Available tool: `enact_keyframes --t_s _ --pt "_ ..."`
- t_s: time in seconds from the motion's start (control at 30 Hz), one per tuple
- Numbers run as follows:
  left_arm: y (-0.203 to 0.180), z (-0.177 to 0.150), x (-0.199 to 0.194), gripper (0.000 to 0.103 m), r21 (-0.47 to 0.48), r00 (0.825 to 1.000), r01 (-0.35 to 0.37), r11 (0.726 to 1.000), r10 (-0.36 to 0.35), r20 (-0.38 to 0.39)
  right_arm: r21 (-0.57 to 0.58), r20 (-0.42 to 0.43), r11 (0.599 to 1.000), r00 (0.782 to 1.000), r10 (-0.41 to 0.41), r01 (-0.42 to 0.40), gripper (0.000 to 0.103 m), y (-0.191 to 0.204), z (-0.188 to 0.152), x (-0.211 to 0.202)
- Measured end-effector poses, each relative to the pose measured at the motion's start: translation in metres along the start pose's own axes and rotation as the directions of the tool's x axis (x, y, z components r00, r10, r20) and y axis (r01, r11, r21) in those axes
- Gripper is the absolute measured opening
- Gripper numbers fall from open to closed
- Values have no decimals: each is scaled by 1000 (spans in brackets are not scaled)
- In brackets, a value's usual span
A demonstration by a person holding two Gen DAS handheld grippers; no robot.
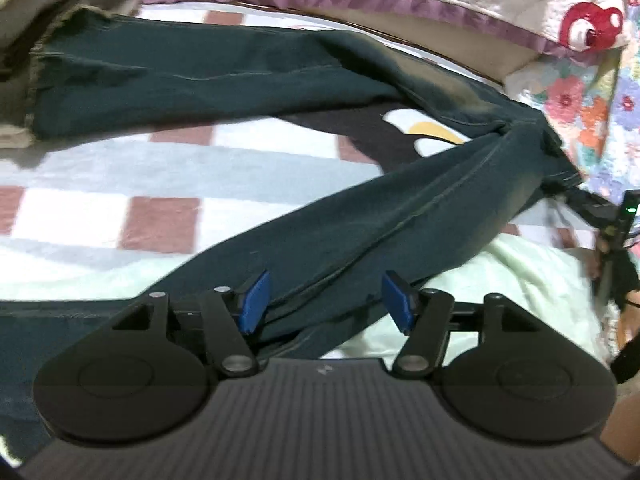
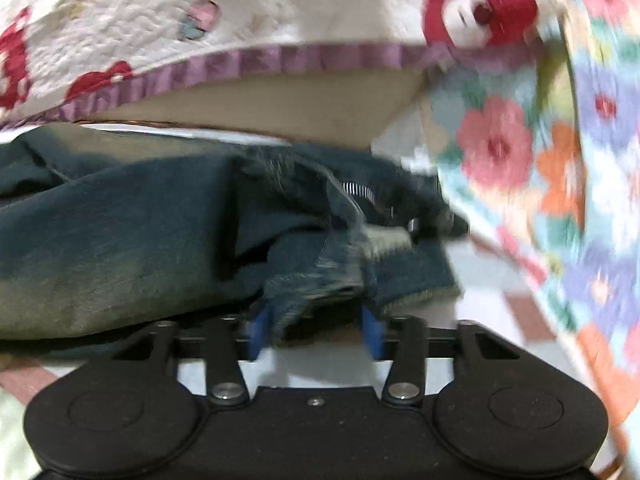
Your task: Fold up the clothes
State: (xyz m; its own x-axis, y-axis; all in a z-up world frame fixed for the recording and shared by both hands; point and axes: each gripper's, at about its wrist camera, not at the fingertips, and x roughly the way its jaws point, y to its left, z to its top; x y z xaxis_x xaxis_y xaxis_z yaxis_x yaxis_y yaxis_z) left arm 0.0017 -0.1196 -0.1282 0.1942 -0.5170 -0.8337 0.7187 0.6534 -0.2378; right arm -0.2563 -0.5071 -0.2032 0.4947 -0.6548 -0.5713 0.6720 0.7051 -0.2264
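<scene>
Two hand-held grippers wide apart: left (image 1: 324, 300) astride faded dk-blue jeans (image 1: 240, 76) leg, right (image 2: 316, 330) at waistband.

We see the jeans (image 1: 248, 80) spread on the bed (image 1: 120, 168), legs apart, one leg running between our left gripper (image 1: 324, 300) fingers; our right gripper (image 2: 316, 330) sits at the waistband, quilt (image 2: 160, 20) behind
</scene>
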Motion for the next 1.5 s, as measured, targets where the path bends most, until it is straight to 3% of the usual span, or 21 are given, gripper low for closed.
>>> enact_keyframes --t_s 0.07,0.27,0.33,0.37,0.4,0.47,0.5,0.53,0.63,0.7,0.8,0.93,1.07,1.13,1.2,1.23,1.3,1.37,1.5 --pt "1 -6 -2 66 25 999 -36 999 36 -13 -62 36 998 999 -24 26 7 -3 7 -1" --pt "2 -13 2 72 109 990 -143 984 142 19 -44 154 994 983 -96 104 3 -47 45 -1" --pt "11 -10 12 76 63 979 -204 977 203 10 10 159 996 983 -88 87 3 -66 56 2" --pt "19 -7 16 76 10 980 -200 980 200 2 31 162 996 983 -85 81 3 -73 59 3" --pt "26 -5 19 74 -34 981 -193 981 193 -3 46 165 996 983 -86 79 3 -79 61 3" --pt "32 -2 21 51 -65 987 -160 985 161 2 62 170 995 982 -83 74 3 -87 63 7" --pt "33 0 22 25 -73 989 -150 986 151 3 69 171 995 982 -82 71 3 -90 65 10" --pt "28 3 22 20 -59 987 -161 985 161 -4 75 172 995 982 -80 68 3 -93 66 13" --pt "19 22 20 13 -73 974 -226 971 226 -9 124 169 992 984 -56 35 2 -106 72 21" --pt "20 45 9 12 -108 964 -255 961 261 52 207 167 978 986 -17 -18 2 -122 76 26" --pt "22 82 -3 11 -122 952 -261 958 276 129 418 178 898 982 66 -136 2 -161 79 32" --pt "27 133 18 11 -150 936 -286 946 309 167 429 126 899 991 42 -93 2 -176 79 52" --pt "29 155 78 12 -128 905 -372 919 390 168 456 30 890 1000 8 -21 3 -179 71 81" --pt "26 152 106 12 -76 895 -416 906 423 143 496 -27 865 998 -64 69 10 -184 62 84" --pt "23 147 121 12 -20 885 -445 895 443 141 580 -62 811 997 -55 80 13 -193 51 75" --pt "22 144 124 12 7 882 -453 891 447 150 618 -63 783 997 -33 65 13 -196 45 66" --pt "24 142 118 12 21 887 -438 899 428 173 671 -50 741 999 19 20 25 -198 30 45" --pt "30 148 110 12 0 892 -417 909 409 192 708 -55 706 997 52 2 44 -193 14 24" --pt "33 178 96 12 -22 887 -390 920 382 258 805 -46 587 978 205 -86 48 -179 -19 14"
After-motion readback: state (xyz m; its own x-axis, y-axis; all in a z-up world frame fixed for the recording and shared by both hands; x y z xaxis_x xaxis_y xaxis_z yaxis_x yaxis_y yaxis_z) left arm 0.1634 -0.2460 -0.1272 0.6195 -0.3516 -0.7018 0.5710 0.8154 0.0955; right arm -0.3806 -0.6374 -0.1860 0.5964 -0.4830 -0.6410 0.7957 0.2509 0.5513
